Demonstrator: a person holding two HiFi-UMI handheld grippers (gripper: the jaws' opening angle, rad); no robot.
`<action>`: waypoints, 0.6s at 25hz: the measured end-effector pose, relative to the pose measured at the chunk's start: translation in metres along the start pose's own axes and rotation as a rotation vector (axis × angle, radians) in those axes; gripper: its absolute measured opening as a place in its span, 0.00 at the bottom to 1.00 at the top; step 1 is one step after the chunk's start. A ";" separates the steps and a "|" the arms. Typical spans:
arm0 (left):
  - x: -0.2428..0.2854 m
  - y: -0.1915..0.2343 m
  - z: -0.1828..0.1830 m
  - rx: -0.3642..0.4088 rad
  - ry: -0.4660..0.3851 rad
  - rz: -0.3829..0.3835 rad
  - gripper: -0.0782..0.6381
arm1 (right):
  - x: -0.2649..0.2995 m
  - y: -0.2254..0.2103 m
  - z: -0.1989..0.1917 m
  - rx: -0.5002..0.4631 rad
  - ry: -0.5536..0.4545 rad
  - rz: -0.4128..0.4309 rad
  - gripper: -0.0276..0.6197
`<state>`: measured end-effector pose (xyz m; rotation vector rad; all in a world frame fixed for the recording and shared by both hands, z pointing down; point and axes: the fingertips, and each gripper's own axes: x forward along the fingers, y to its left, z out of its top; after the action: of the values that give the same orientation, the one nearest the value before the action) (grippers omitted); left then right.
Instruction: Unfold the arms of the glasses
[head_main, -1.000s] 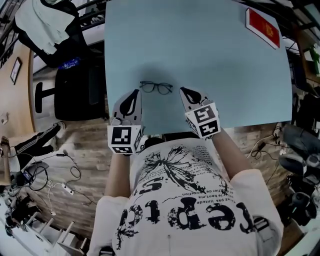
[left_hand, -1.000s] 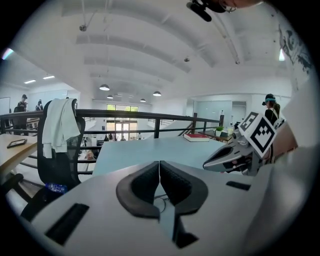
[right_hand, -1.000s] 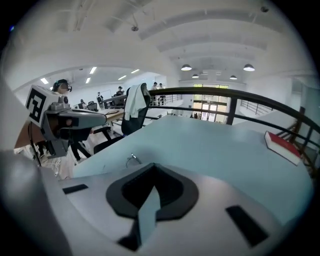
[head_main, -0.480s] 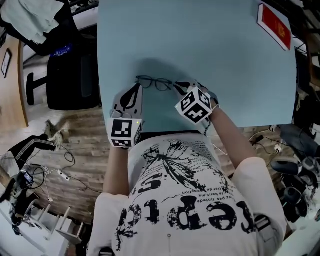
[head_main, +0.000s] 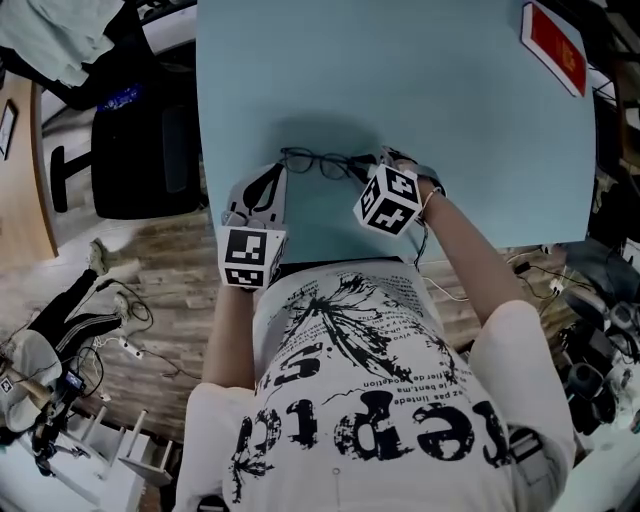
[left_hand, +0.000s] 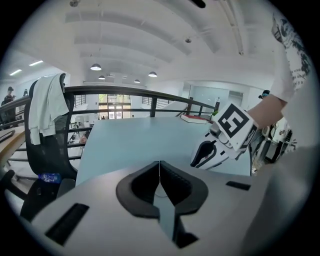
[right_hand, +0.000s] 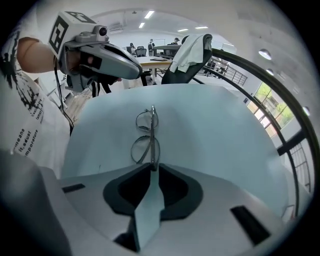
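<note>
Standing slightly apart after just opening, the jaws of the right gripper have the near end of the glasses between their tips. The glasses lie on the desk. The left gripper, jaws together and empty, sits beside their other end.

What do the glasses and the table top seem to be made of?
Glasses: thin dark frame, probably metal wire or slim plastic, with clear lenses; the table shows through them. Table top: smooth matt pale blue surface, likely laminate or painted board; no grain visible.

T-shirt print upside down, illegible; nothing else readable.
</note>
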<state>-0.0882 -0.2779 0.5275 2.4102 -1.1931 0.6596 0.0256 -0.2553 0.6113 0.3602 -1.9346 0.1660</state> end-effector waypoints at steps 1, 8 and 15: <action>0.001 0.001 -0.002 0.003 0.008 -0.009 0.14 | 0.003 0.001 0.001 -0.012 0.005 0.007 0.13; 0.017 -0.013 -0.014 0.162 0.123 -0.146 0.14 | 0.007 0.004 0.004 -0.073 0.011 0.032 0.10; 0.050 -0.053 -0.025 0.567 0.314 -0.404 0.14 | 0.002 0.006 -0.005 -0.152 0.023 0.037 0.09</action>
<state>-0.0247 -0.2660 0.5699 2.7245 -0.4006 1.3088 0.0277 -0.2484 0.6154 0.2213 -1.9178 0.0465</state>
